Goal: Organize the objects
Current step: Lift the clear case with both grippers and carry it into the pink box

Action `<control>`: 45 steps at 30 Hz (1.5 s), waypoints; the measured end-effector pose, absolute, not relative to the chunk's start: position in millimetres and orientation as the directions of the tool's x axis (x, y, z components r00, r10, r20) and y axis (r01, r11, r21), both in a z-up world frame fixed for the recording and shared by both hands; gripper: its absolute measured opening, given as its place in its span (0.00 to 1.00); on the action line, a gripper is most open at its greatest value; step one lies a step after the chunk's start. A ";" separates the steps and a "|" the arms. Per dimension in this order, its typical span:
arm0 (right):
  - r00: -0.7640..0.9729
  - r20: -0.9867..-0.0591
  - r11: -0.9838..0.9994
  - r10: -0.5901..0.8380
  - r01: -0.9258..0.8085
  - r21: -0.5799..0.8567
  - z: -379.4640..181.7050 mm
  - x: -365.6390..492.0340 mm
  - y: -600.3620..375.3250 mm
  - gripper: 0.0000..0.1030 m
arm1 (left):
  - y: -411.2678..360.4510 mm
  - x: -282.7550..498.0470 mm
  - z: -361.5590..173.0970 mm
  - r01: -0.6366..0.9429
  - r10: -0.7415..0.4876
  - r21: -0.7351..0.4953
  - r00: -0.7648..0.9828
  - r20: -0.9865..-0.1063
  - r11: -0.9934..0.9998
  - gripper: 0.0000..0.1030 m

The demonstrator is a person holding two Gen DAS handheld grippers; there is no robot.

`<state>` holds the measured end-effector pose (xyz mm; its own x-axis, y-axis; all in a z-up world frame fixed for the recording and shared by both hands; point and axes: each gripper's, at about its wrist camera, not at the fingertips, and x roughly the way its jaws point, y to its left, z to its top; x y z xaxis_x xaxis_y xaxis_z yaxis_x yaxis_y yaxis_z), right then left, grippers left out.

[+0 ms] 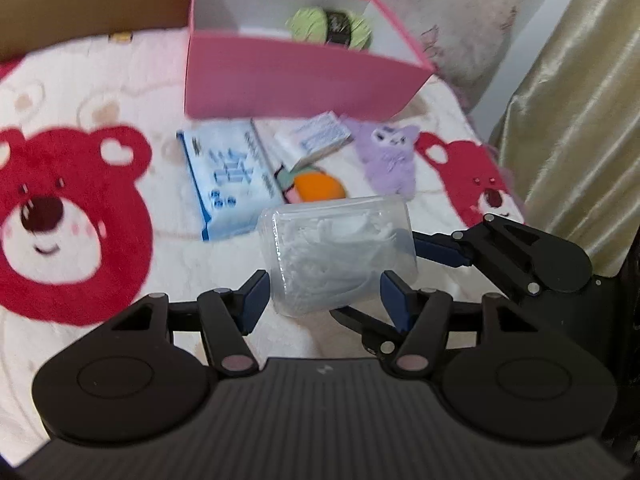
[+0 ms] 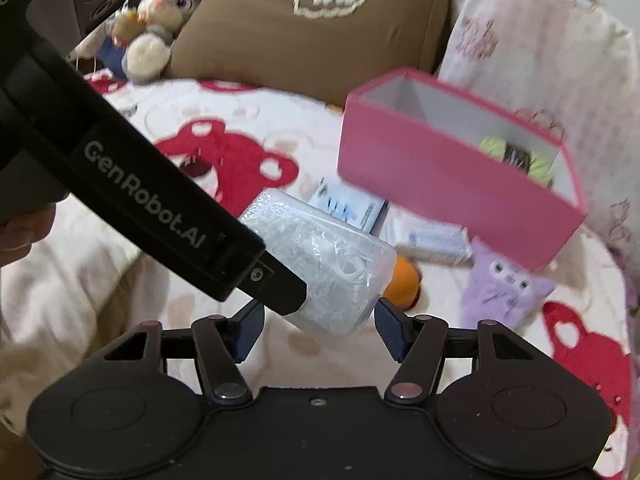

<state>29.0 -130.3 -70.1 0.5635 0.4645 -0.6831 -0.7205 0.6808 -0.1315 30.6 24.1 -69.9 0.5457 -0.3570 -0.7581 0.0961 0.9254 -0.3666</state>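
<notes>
Clear plastic box (image 1: 336, 252) of thin white bits sits raised above the bear-print blanket (image 1: 80, 208), near centre, in front of the other items. Left gripper (image 1: 325, 300) is spread wide with the box between its blue pads, both pads at or on the box sides. Right gripper (image 2: 320, 324) is also spread wide, straddling the same box from the right. Its right pad meets the box edge, and its left pad is hidden behind the left gripper's finger. I can't tell which one actually carries the load, or whether either is clamped. My read is a handover or two-gripper carry to the pink storage box (image 1: 296, 76), which stands far centre, open-topped, with a green yarn skein (image 1: 332, 26) at its right end. To do it well, get one firm squeeze on the flat sides before the other gripper lets go; smooth plastic will slip on a corner grip. Keep the box level so the lid doesn't pop. Lift high enough to pass the blue tissue pack (image 1: 228, 176), orange toy (image 1: 320, 188) and purple plush (image 1: 390, 160) and clear the near pink wall. Aim for the free left part of the bin, away from the yarn, lower it inside, then release. Both views are motion-blurred, so slow down before the drop.
</notes>
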 end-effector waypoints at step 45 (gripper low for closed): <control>0.528 -0.728 0.661 0.436 -0.737 -0.139 -17.6 258.8 -99.0 0.64 | 27.2 257.4 6.2 0.035 -0.249 -0.278 0.561 -0.789 0.960 0.56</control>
